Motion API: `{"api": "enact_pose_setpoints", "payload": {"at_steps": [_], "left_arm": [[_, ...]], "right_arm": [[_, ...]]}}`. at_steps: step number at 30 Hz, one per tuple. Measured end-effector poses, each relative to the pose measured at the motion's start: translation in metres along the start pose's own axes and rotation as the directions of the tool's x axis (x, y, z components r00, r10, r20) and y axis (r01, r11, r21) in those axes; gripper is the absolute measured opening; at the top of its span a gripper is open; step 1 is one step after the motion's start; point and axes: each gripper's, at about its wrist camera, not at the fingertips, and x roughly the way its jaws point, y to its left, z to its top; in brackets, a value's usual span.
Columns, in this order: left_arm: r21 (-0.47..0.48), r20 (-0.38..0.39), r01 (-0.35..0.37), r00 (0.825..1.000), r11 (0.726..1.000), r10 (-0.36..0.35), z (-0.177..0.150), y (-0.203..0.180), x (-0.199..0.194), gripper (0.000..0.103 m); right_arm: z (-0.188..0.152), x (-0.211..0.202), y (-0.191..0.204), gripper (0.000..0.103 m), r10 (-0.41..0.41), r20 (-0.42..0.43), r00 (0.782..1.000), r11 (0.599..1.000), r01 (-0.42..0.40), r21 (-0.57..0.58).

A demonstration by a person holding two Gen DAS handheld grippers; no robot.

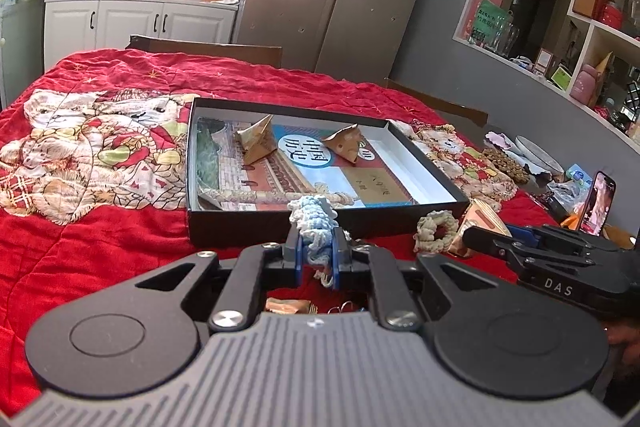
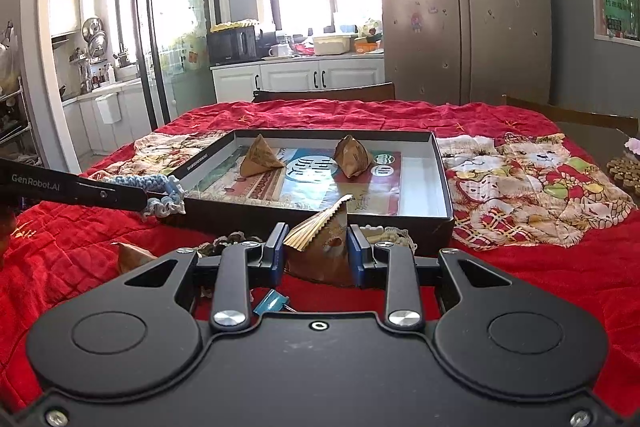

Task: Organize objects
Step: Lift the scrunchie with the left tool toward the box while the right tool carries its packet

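A black shallow box [image 1: 256,223] [image 2: 304,217] lies on the red quilt with a book and two brown pyramid packets [image 1: 258,141] [image 2: 352,155] inside. My left gripper [image 1: 316,247] is shut on a blue-and-white crocheted piece [image 1: 314,217], held just before the box's near wall; it also shows in the right wrist view [image 2: 160,191]. My right gripper [image 2: 318,247] is shut on a brown pyramid packet [image 2: 324,247], right of the left gripper near the box's front edge; the packet also shows in the left wrist view [image 1: 480,223].
A beige crocheted ring [image 1: 434,229] lies by the box's right front corner. Another brown packet [image 2: 134,257], a blue clip [image 2: 270,301] and dark beads lie under the grippers. A phone [image 1: 598,203], beads and clutter sit at the right. A chair back stands beyond the table.
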Motion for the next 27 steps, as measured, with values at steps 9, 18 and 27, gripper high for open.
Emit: {"api": "enact_pose_setpoints", "payload": {"at_steps": [9,18,27], "left_arm": [[0.019,0.016,0.016,1.0,1.0,-0.016,0.007,-0.007,-0.001,0.016],[0.031,0.031,0.028,0.999,0.999,-0.029,0.016,-0.012,0.002,0.016],[0.041,0.051,0.042,0.998,0.998,-0.044,0.03,-0.017,0.008,0.016]], "right_arm": [[0.005,-0.004,0.002,0.03,0.002,0.013,1.0,1.0,-0.002,-0.007],[0.015,-0.006,0.004,0.03,0.006,0.03,1.0,1.0,-0.005,-0.021],[0.029,-0.006,0.003,0.03,0.004,0.059,0.998,1.0,-0.002,-0.026]]}}
